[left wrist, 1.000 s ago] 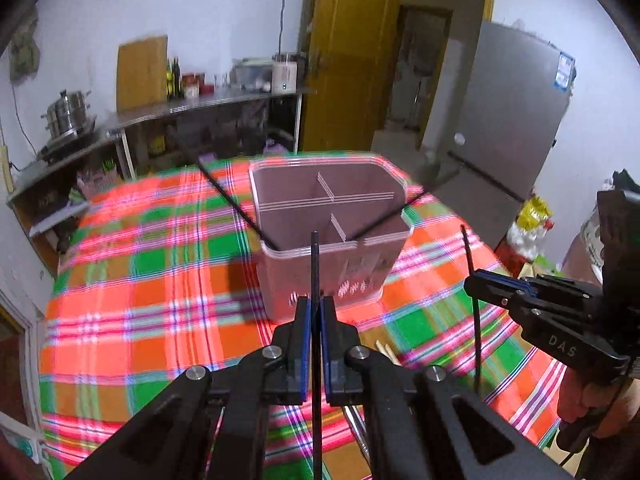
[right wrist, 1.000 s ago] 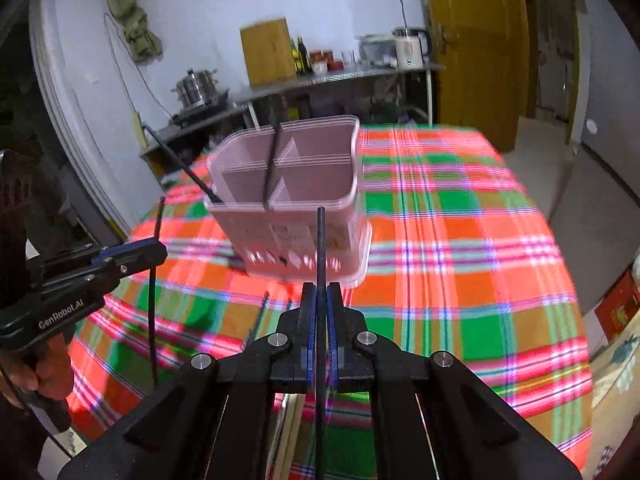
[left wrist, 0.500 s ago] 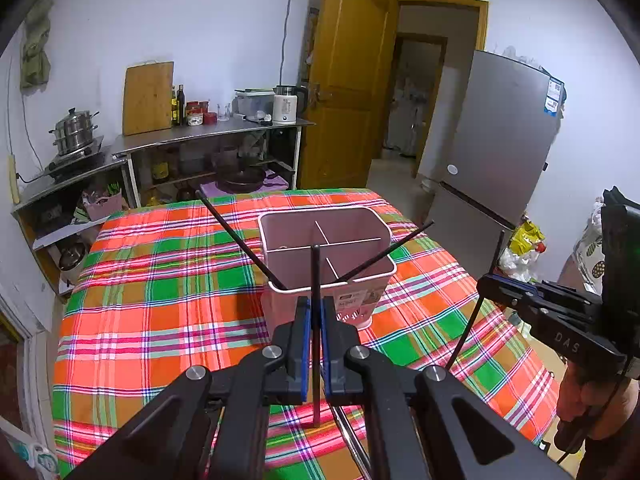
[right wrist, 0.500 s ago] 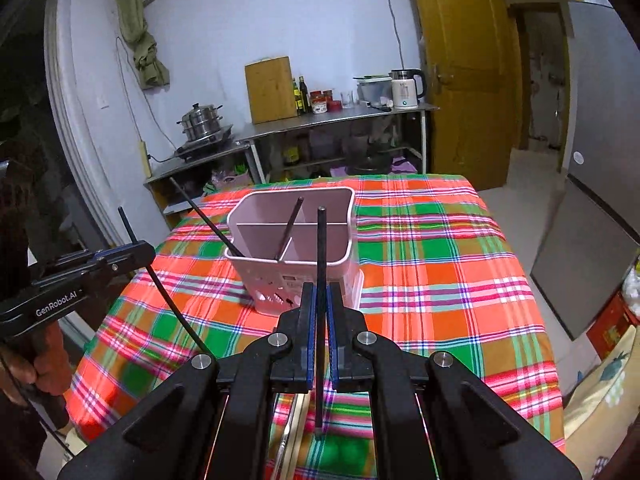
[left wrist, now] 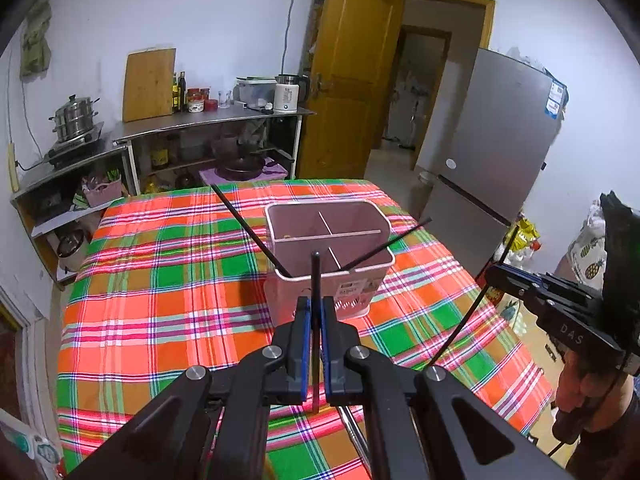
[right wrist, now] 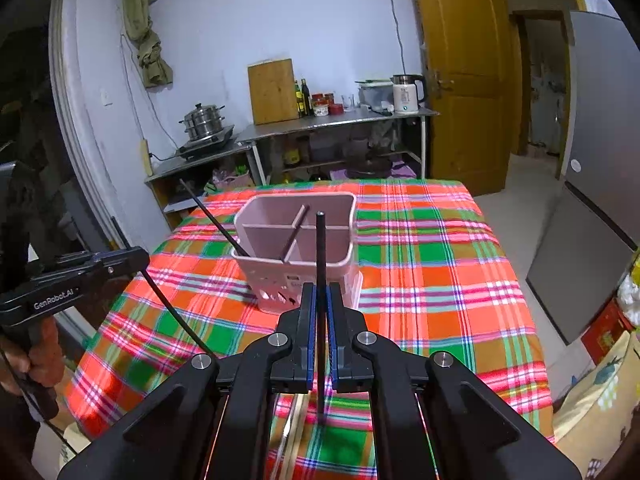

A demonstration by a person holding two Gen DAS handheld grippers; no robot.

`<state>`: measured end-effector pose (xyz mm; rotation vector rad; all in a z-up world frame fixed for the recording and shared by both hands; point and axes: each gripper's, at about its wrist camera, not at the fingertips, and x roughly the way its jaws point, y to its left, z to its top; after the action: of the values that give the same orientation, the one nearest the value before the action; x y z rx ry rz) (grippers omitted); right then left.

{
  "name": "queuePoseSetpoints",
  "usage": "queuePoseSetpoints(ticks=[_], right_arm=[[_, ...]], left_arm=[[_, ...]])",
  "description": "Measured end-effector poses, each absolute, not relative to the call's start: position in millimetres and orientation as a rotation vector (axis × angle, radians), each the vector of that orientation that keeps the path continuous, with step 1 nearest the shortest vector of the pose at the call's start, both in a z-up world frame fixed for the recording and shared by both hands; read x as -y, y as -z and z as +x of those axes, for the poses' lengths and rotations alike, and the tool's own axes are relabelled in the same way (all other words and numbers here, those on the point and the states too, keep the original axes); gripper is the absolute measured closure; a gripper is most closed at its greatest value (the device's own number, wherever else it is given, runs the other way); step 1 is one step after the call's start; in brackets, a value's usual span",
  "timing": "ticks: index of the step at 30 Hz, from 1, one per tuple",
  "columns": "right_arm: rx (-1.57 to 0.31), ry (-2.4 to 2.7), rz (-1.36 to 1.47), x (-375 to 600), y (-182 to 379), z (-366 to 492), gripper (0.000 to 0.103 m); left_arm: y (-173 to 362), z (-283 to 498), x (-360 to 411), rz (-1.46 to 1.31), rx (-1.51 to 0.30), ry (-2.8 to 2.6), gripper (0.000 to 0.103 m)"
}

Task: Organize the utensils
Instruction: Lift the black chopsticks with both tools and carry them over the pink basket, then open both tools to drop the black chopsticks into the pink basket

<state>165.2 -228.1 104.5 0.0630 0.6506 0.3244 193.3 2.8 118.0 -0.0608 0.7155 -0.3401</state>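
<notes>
Lifted higher and pulled back from pink caddy (left wrist: 328, 256) since a second ago, both grippers. Plaid tablecloth (left wrist: 160, 292) over whole tabletop; caddy near its middle, two black chopsticks (left wrist: 248, 232) leaning out. Left gripper (left wrist: 316, 320) clamped on upright black chopstick (left wrist: 315, 280). Right gripper (right wrist: 320, 304) likewise pinching another chopstick (right wrist: 321, 248).
</notes>
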Motion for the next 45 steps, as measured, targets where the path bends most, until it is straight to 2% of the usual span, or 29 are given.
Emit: queuePoseSetpoints(ticks=[24, 35, 45], right_arm=[[-0.428, -0.365, 0.165, 196.7, -187.7, 212.0, 0.098], [-0.421, -0.33, 0.162, 183.1, -171.8, 247.1, 0.098], [-0.527, -0.33, 0.148, 176.8, -131.0, 264.8, 0.098]], left_arm=[[-225.6, 259.8, -19.5, -0.167, -0.544, 0.313, 0.099], [-191.3, 300.1, -12.2, -0.179, -0.563, 0.304, 0.099], [-136.4, 319.8, -9.5, -0.166, -0.647, 0.299, 0.099]])
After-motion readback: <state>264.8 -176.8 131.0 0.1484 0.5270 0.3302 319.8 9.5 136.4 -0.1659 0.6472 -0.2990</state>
